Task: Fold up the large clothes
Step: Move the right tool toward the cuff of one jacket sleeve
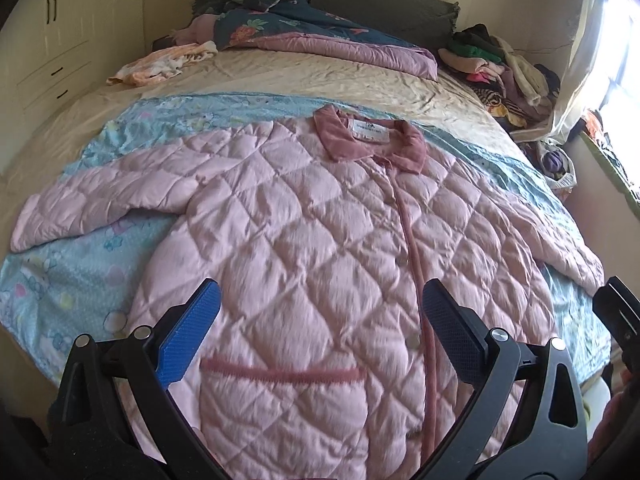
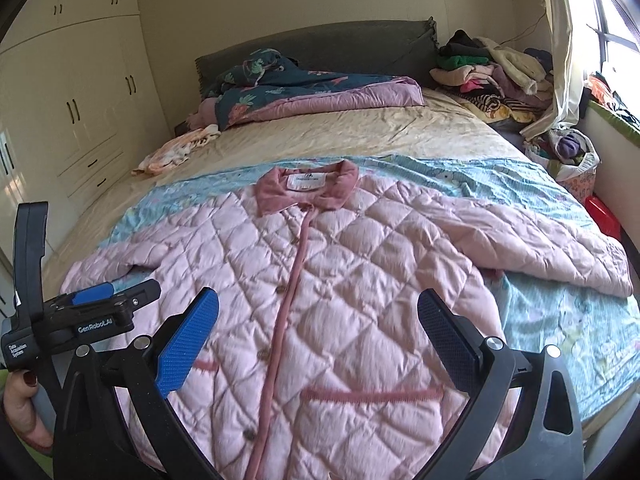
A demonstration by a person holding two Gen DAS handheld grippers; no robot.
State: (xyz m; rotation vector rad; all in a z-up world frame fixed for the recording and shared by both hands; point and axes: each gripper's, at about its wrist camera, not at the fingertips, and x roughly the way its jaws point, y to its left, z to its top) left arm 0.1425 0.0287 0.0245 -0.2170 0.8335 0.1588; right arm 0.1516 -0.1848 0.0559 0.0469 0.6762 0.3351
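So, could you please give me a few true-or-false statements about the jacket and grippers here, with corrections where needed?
1. The jacket lies front up, with both sleeves spread out. True.
2. The left gripper is shut on a sleeve. False: it is open and holds nothing.
3. The right gripper is open. True.
4. The collar points toward the camera. False: it points toward the headboard.

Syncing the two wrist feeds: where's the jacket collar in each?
Left wrist: collar sits upper centre, right of the midline, beyond the open left hand-held gripper.
Right wrist: collar sits centre, just left of the midline.
Shared landmark: grey headboard at the far end of the bed.
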